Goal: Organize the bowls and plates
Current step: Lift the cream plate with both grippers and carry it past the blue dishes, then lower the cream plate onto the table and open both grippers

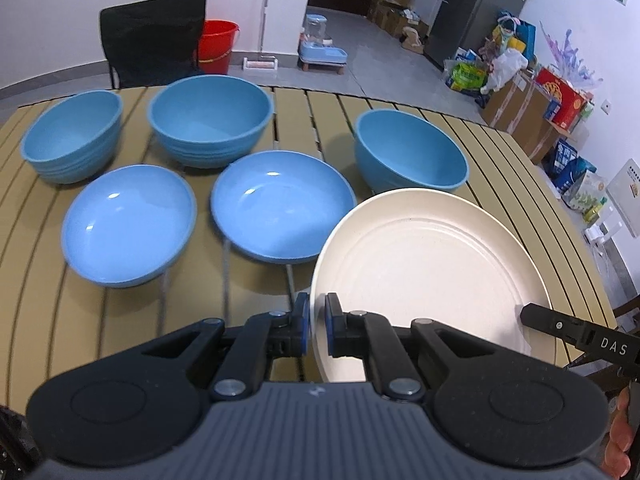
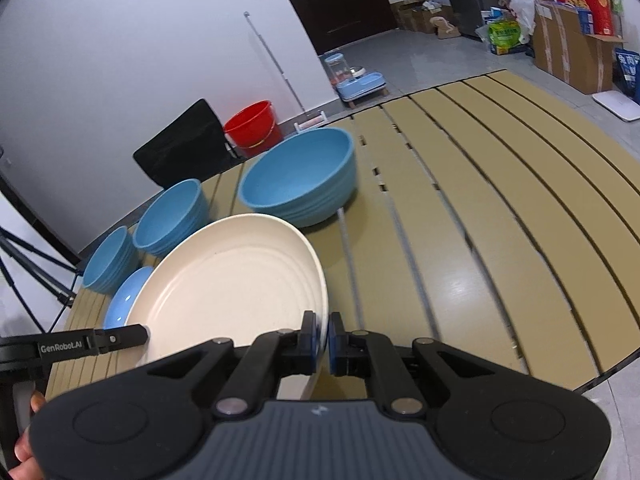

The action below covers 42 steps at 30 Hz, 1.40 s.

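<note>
Plate, cream, hangs tilted over the desk near the right-hand bowl, pinched at opposite rims: the left hand-held gripper is clenched on its near-left edge, the right hand-held gripper on its right edge (both jaws look closed on rim). To do well, keep both grips level and lower together onto bare slats. Count: one cream plate, three deep blue bowls, two shallow blue dishes.

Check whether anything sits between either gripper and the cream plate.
Nothing visible does. The left gripper is already clamped on the near left rim of the cream plate, and the right gripper is clamped on its near right rim.
</note>
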{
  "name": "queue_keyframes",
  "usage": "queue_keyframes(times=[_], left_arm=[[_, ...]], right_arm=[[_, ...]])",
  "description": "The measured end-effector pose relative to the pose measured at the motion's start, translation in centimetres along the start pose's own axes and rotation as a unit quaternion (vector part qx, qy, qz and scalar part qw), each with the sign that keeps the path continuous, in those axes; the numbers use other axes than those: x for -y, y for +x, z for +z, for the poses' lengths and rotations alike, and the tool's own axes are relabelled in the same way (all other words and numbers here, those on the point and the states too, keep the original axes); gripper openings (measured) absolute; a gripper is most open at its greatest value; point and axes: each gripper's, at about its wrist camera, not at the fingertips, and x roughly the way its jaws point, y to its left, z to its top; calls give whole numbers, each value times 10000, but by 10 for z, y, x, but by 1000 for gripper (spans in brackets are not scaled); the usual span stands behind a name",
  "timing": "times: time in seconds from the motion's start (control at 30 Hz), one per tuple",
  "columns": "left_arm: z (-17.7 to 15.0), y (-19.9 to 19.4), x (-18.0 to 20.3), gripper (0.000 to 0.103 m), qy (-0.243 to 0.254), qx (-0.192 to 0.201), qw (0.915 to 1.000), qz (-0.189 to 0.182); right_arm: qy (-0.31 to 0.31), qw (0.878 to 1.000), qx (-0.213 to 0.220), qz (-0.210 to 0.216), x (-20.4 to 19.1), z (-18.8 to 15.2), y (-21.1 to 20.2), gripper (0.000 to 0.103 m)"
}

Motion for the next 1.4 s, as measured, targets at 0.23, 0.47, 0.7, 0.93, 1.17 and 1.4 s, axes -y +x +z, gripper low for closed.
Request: queue_keyframes(times=[0.23,0.47,0.7,0.93,1.17,1.4], left_arm=[[-7,-23,-31,8,-96,109,9998,147],[-17,-42,-66,8,-296,180,9990,285],[-25,-53,-101,8,-498,224,9976,414],[-35,-59,-136,8,-668,234,9961,529],[-48,-59,-168,8,-820,164,9945,635],[-63,-55,-193,8,-904,68,9932,732]], right_arm=[[-195,9997,-63,122,-35,-9,-1,6],[-403,9987,-198,222,-71,-20,5,6],[-651,9967,-388,294,-106,-33,16,7],[-879,9937,-599,353,-139,-42,36,7],[-1059,9902,-821,387,-166,-55,57,7],[-1260,9857,-1037,410,-186,-69,76,8]])
